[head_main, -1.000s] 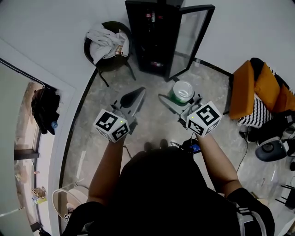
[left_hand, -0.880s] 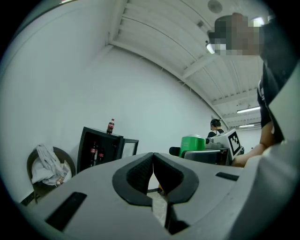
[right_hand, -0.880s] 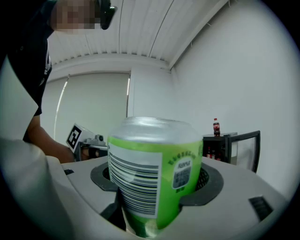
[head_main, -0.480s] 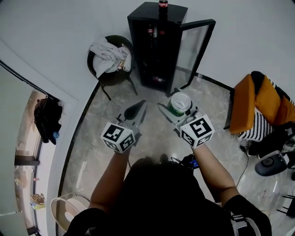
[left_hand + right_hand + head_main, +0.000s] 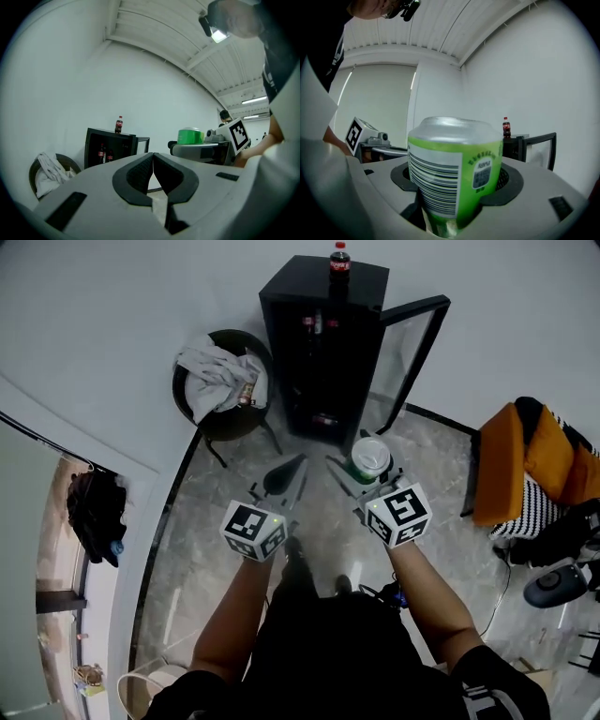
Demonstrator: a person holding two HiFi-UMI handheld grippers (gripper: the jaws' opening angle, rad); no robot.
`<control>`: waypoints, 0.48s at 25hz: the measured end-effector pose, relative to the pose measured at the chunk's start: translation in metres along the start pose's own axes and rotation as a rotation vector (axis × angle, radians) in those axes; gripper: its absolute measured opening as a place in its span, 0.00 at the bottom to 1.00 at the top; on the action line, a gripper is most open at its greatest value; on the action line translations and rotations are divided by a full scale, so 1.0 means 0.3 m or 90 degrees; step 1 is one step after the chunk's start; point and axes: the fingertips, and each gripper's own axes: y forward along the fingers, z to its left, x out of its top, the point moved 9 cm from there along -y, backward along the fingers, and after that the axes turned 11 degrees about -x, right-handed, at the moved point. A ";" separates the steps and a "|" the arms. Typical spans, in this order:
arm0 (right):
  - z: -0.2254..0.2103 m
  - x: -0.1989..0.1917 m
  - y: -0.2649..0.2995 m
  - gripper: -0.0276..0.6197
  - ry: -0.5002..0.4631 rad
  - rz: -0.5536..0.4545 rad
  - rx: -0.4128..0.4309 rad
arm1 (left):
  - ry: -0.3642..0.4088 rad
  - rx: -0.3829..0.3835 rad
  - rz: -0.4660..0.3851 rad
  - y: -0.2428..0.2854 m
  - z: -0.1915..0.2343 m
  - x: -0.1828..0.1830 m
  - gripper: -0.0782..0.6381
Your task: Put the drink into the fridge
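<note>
Clasping a green can (image 5: 454, 173), right tongs (image 5: 367, 468) — left tongs (image 5: 153, 160) clenched, empty — bottles (image 5: 312, 324) inside open fridge (image 5: 298, 284)

We cannot see the foot of the green can (image 5: 454, 173) in the right gripper view, since it runs past the picture's lower edge. The fridge (image 5: 309, 282) is dark within, and the bottles (image 5: 307, 324) on its shelf are too small to tell apart.
</note>
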 end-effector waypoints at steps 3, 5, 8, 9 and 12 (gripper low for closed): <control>-0.009 -0.022 0.149 0.54 0.014 0.020 -0.037 | -0.013 -0.015 0.000 0.040 0.157 0.001 0.12; 0.000 -0.033 0.249 0.54 0.017 0.034 -0.055 | -0.018 -0.024 0.004 0.058 0.262 -0.001 0.12; 0.011 -0.036 0.388 0.54 0.012 0.039 -0.087 | -0.031 -0.042 0.007 0.092 0.418 -0.010 0.12; 0.012 -0.037 0.430 0.54 0.010 0.037 -0.101 | -0.035 -0.046 0.009 0.105 0.466 -0.013 0.12; 0.000 -0.046 0.541 0.54 0.006 0.031 -0.139 | -0.041 -0.048 0.013 0.148 0.593 -0.021 0.12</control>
